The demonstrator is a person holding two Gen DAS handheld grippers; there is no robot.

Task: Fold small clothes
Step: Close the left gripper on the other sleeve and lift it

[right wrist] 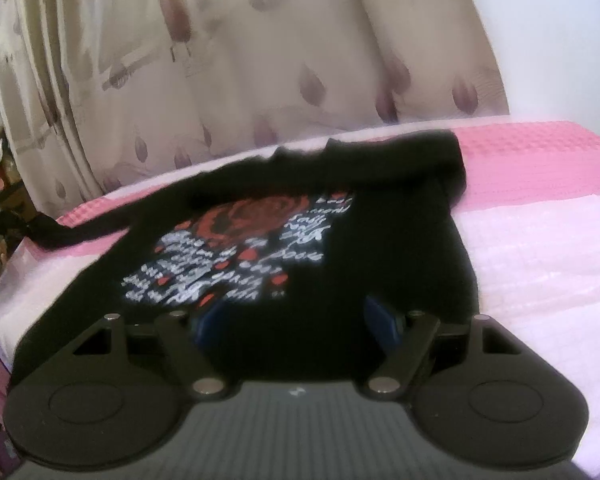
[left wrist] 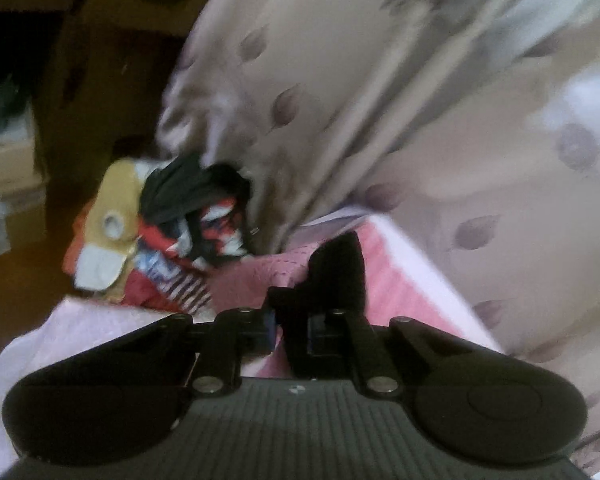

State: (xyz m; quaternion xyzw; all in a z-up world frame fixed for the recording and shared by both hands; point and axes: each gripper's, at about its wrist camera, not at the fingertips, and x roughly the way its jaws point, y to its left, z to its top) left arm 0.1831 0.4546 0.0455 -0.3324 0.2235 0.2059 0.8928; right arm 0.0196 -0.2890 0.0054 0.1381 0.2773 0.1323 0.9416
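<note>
A beige curtain [right wrist: 260,80] printed with mauve leaves hangs in folds beyond both tongs, closing off the far side of the bed [right wrist: 540,240], which is spread in pink and pale lilac. Past the left tongs, to their left, brown cardboard boxes [left wrist: 100,60] stand in dim shadow on a dark floor [left wrist: 20,280].

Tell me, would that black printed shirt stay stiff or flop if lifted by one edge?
Probably flop: the black shirt drapes limply over the pink bedspread, its sleeve trailing sideways. It looks thin, so likely light. The printed patch may bend slightly less.
</note>
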